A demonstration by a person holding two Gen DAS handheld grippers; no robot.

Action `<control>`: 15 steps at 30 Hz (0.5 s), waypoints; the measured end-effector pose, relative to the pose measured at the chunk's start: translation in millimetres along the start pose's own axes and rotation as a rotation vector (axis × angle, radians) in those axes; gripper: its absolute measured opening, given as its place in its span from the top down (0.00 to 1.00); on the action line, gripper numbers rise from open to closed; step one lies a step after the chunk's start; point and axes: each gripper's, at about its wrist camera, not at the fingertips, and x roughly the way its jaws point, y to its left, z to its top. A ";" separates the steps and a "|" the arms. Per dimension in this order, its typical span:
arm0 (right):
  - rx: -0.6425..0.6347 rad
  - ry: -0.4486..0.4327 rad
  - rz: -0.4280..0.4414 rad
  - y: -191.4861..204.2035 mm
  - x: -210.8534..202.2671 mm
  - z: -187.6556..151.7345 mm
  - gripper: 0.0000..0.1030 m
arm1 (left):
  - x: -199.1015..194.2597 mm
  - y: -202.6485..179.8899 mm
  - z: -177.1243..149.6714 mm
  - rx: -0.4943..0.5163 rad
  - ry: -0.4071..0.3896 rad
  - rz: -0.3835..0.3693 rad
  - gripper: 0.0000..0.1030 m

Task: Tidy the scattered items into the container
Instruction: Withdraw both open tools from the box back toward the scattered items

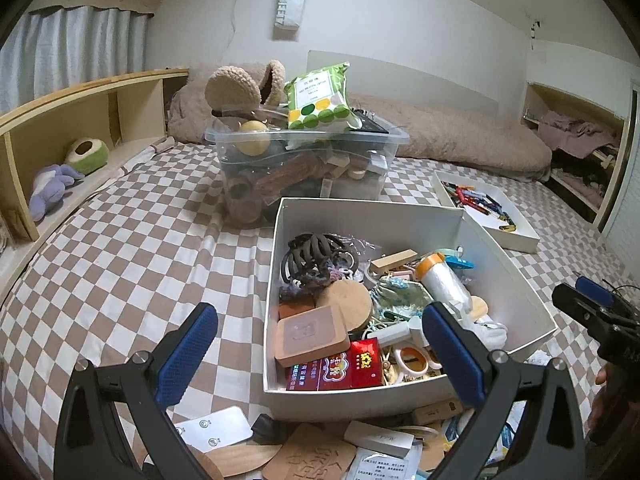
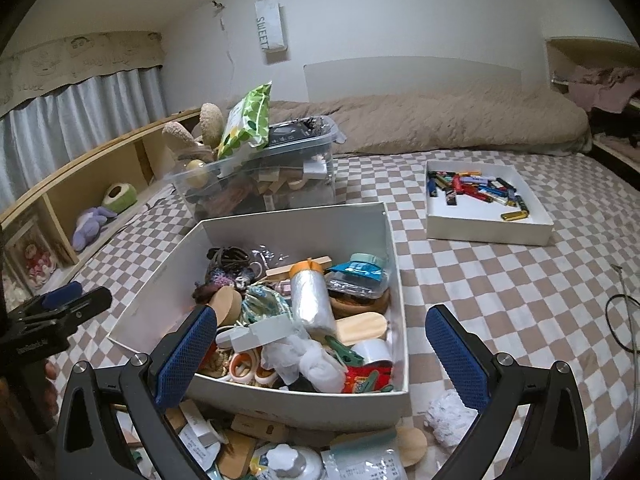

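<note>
A white open box (image 1: 360,210) (image 2: 292,216) stands on the checkered bed, filled with small items such as a hair claw (image 1: 312,258), a plastic roll (image 2: 310,300) and red packs (image 1: 348,364). Scattered items lie in front of it: a white remote (image 1: 218,428), a wooden coaster (image 1: 310,454), a white cap (image 2: 284,456), a wooden disc (image 2: 412,444) and a white lace scrunchie (image 2: 450,410). My left gripper (image 1: 320,352) is open and empty above the box's near left corner. My right gripper (image 2: 322,354) is open and empty over the box's near edge.
A clear tub (image 1: 308,160) (image 2: 260,184) full of things stands behind the box. A shallow white tray of batteries (image 1: 488,212) (image 2: 484,204) lies to the right. A wooden shelf (image 1: 80,128) with plush toys runs along the left. A beige blanket (image 2: 440,120) lies at the back.
</note>
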 end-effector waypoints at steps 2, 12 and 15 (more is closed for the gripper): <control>-0.001 -0.006 -0.007 -0.5 -2.7 -1.5 0.00 | -1.9 1.2 0.0 -0.004 -0.009 0.006 0.00; 0.031 -0.014 -0.043 -9.1 -13.4 -19.4 0.00 | -9.1 10.5 -9.1 -0.017 -0.022 0.009 0.00; 0.033 -0.013 -0.056 -11.3 -15.3 -27.1 0.00 | -10.2 13.2 -13.8 -0.026 -0.021 0.003 0.00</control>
